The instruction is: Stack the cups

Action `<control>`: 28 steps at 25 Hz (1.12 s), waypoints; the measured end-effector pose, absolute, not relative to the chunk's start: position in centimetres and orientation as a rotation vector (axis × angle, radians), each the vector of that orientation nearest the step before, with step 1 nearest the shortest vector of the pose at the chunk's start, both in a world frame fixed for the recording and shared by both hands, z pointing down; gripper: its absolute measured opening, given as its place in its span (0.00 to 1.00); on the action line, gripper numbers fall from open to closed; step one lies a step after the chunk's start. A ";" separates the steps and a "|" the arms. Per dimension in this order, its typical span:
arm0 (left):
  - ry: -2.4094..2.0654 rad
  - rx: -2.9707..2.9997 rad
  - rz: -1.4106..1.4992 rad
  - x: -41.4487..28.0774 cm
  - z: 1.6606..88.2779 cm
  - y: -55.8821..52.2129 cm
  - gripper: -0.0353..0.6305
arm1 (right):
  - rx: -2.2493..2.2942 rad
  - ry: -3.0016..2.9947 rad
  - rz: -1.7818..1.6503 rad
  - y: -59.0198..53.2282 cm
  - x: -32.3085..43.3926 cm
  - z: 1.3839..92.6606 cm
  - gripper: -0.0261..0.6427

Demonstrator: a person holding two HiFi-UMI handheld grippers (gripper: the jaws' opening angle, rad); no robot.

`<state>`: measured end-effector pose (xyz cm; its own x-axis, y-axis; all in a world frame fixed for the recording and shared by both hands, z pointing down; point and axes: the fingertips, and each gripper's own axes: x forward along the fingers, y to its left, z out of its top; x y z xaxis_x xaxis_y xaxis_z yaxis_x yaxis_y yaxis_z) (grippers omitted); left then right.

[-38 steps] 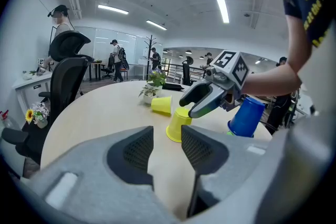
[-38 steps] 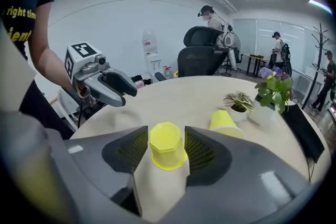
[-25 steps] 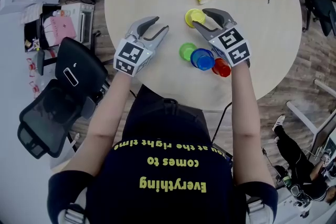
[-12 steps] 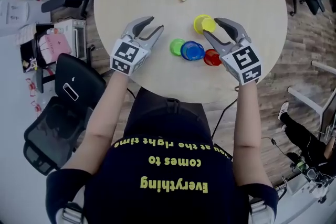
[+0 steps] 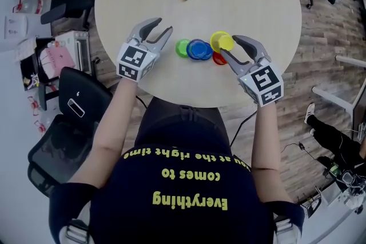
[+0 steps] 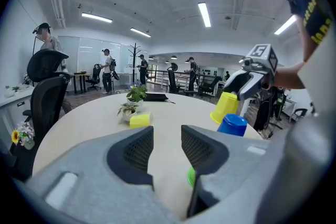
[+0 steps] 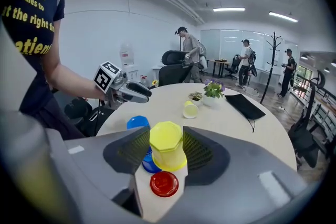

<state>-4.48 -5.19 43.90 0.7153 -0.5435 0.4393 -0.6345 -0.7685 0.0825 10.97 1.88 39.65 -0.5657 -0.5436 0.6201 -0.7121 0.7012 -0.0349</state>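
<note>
Dark shirt (image 5: 183, 180), head view: yellow print, upside down to the camera. Legible: "Everything", next line "comes to", third line ending "the right time"; the start of that line is lost in a fold.

Same shirt, right gripper view: fragments "comes to", "t the right", "atient"; the rest is cut off.

Cubes on left gripper (image 5: 162, 26) and right gripper (image 5: 230, 47): black-and-white square patterns, no letters or numbers.
</note>
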 end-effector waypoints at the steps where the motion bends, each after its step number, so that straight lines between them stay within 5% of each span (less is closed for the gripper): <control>1: -0.939 2.694 0.585 -4.4 43.9 -5.0 0.31 | 0.954 -2.320 0.392 2.4 10.9 40.0 0.35; 28: -0.940 2.688 0.604 -4.3 44.0 -5.1 0.31 | 0.914 -2.255 0.471 4.7 10.4 42.9 0.36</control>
